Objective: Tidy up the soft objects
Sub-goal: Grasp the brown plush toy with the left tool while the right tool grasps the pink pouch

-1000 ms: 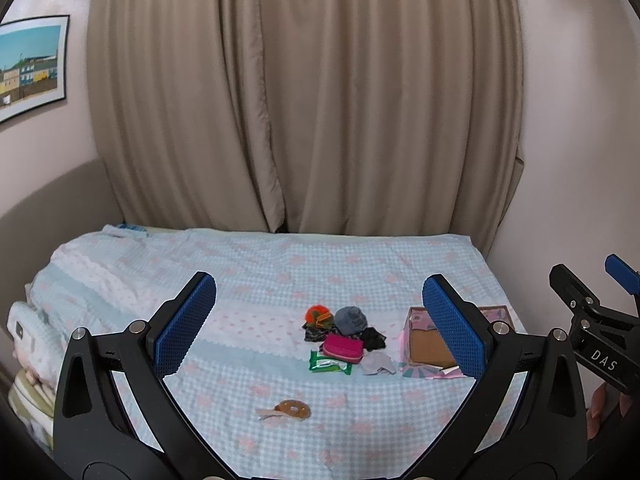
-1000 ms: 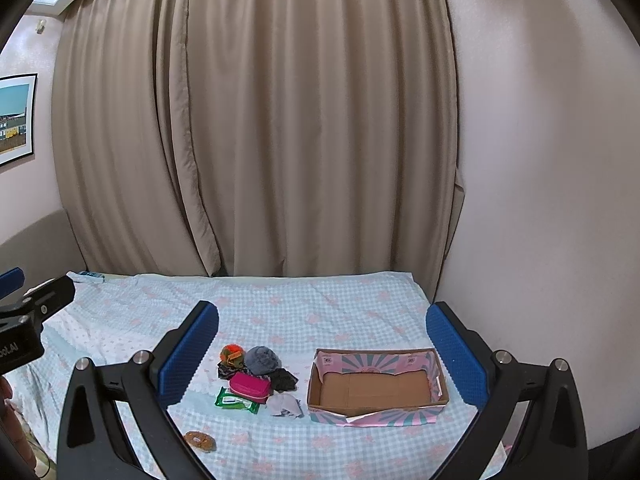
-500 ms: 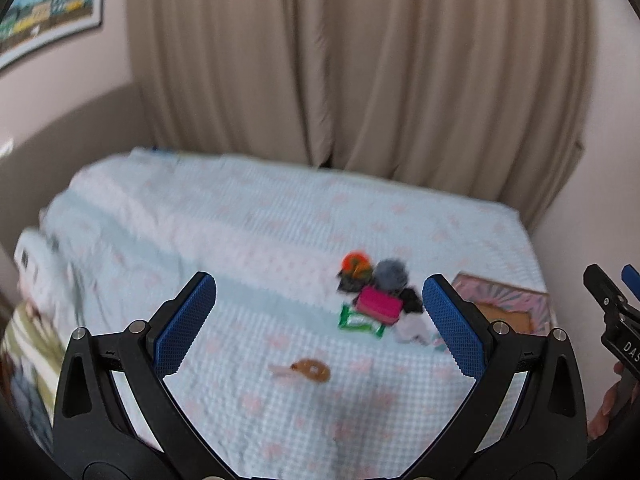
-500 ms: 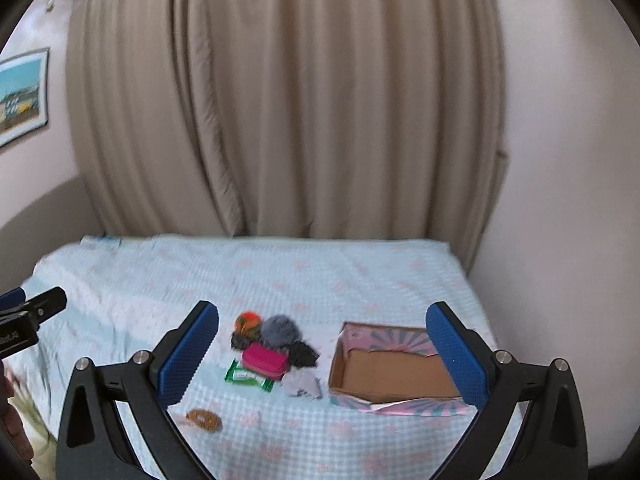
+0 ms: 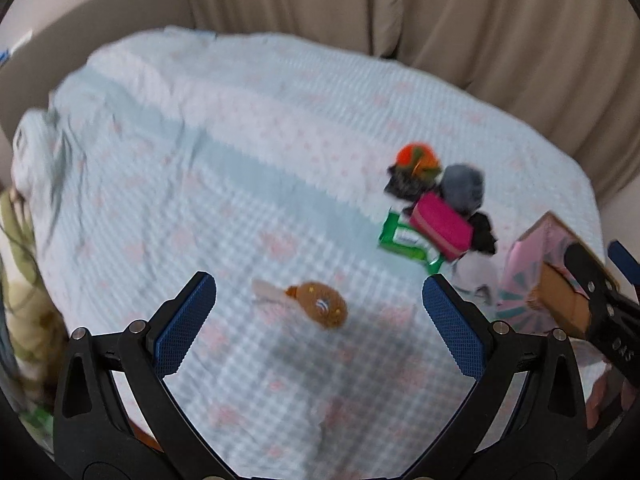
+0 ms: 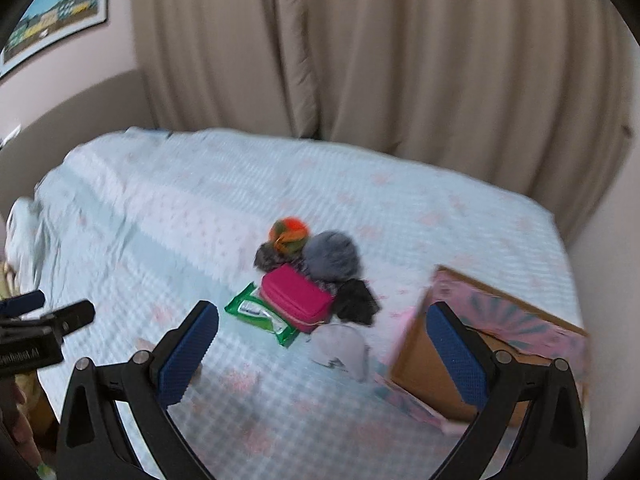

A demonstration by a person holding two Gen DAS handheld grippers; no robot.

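Note:
A pile of soft things lies on the bed: an orange-green pompom (image 6: 289, 232), a grey pompom (image 6: 331, 256), a pink pouch (image 6: 297, 297), a green wipes pack (image 6: 260, 314), black cloth (image 6: 356, 303) and a pale cloth (image 6: 340, 350). A brown plush (image 5: 322, 309) lies apart, nearer me. An open pink cardboard box (image 6: 500, 340) stands right of the pile. My left gripper (image 5: 318, 324) is open above the brown plush. My right gripper (image 6: 322, 352) is open over the pile's near edge. Both are empty.
The bed (image 5: 240, 128) has a light blue checked cover. Beige curtains (image 6: 400, 60) hang behind it and a picture (image 6: 56, 20) is on the left wall. Folded bedding (image 5: 24, 264) lies at the bed's left edge.
Both grippers have tilted down and moved closer to the bed. The pile and the brown plush now look larger and nearer. Both stay open.

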